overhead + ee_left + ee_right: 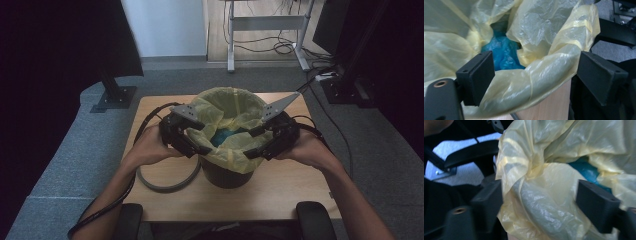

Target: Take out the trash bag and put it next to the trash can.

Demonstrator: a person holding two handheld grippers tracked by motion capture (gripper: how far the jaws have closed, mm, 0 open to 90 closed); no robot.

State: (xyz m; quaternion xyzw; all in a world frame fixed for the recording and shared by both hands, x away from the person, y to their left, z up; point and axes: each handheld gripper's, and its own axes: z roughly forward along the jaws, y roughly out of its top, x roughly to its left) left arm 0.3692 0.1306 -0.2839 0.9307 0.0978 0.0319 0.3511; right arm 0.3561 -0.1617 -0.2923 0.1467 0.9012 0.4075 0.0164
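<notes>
A dark bin (225, 176) stands mid-table, lined with a yellow plastic bag (231, 102) whose rim is folded over the edge. Something blue (227, 136) lies inside; it also appears as crumpled blue (504, 53) in the left gripper view and as a blue patch (584, 170) in the right gripper view. My left gripper (198, 140) is at the bin's left side, my right gripper (253, 143) at its right side. The left gripper (534, 75) straddles the rolled bag rim (544, 72), with the inner pad faces still showing. The right gripper (541, 205) likewise straddles a bunched fold of bag (541, 195).
A grey ring (165, 186) lies on the wooden table (285, 192), left of the bin's base. Chair armrests (315, 217) sit at the near edge. A monitor stand base (115, 97) and a white desk frame (265, 25) stand on the floor beyond.
</notes>
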